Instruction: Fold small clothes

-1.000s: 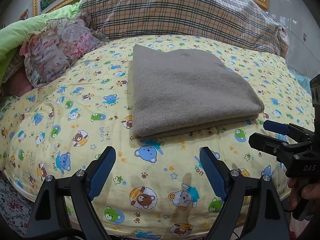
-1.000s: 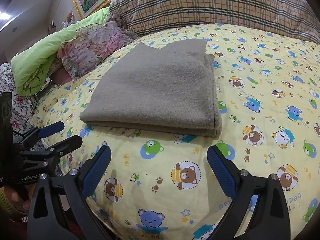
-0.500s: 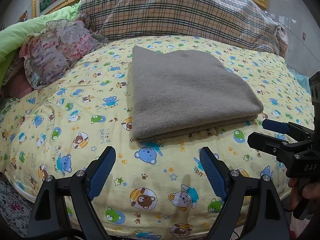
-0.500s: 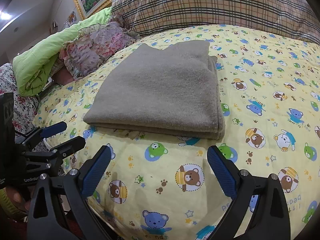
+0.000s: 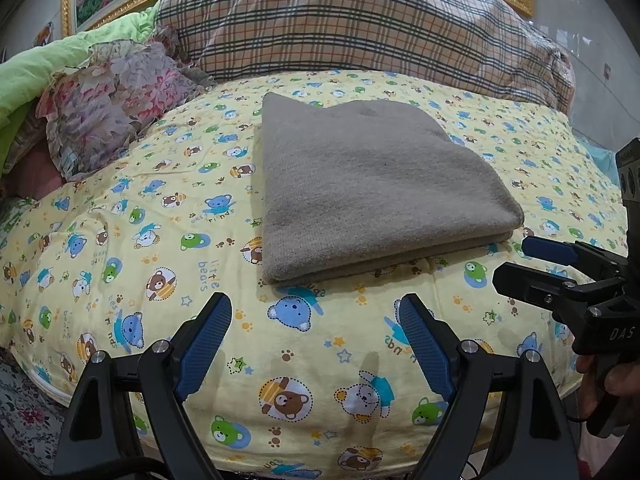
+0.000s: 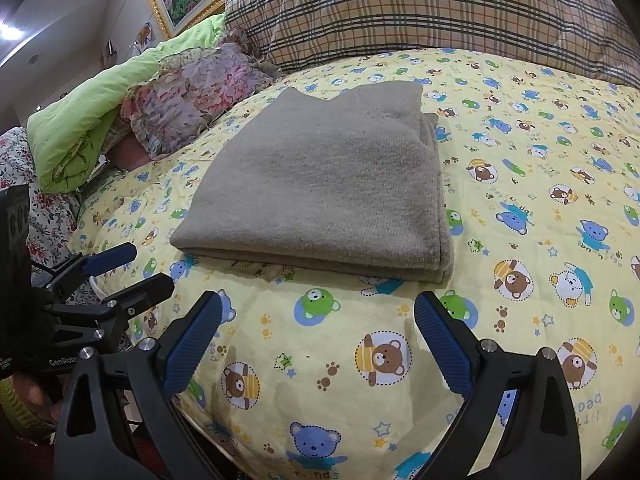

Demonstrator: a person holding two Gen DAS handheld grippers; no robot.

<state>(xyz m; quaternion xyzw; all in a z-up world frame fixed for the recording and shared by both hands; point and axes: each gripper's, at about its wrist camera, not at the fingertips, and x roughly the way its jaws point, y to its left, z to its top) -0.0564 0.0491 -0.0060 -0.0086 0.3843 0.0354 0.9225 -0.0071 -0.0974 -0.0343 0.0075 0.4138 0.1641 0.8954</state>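
Observation:
A grey-brown knitted garment (image 5: pixel 372 188) (image 6: pixel 320 188) lies folded into a neat rectangle on the yellow bear-print quilt (image 5: pixel 160 240) (image 6: pixel 540 200). My left gripper (image 5: pixel 316 332) hangs open over the quilt just short of the garment's near edge, nothing between its blue pads. My right gripper (image 6: pixel 318 328) is open too, likewise short of the near edge with nothing between its blue pads. Each gripper shows in the other's view: the right one (image 5: pixel 516 256) at the right edge, the left one (image 6: pixel 144 268) at the left edge. Neither touches the garment.
A large plaid pillow (image 5: pixel 360 28) (image 6: pixel 440 12) lies behind the garment. A floral cushion (image 5: pixel 108 108) (image 6: pixel 192 100) and a green duvet (image 6: pixel 92 120) sit at the left. The quilt's front edge drops off just below the grippers. A hand (image 5: pixel 612 380) holds the right gripper.

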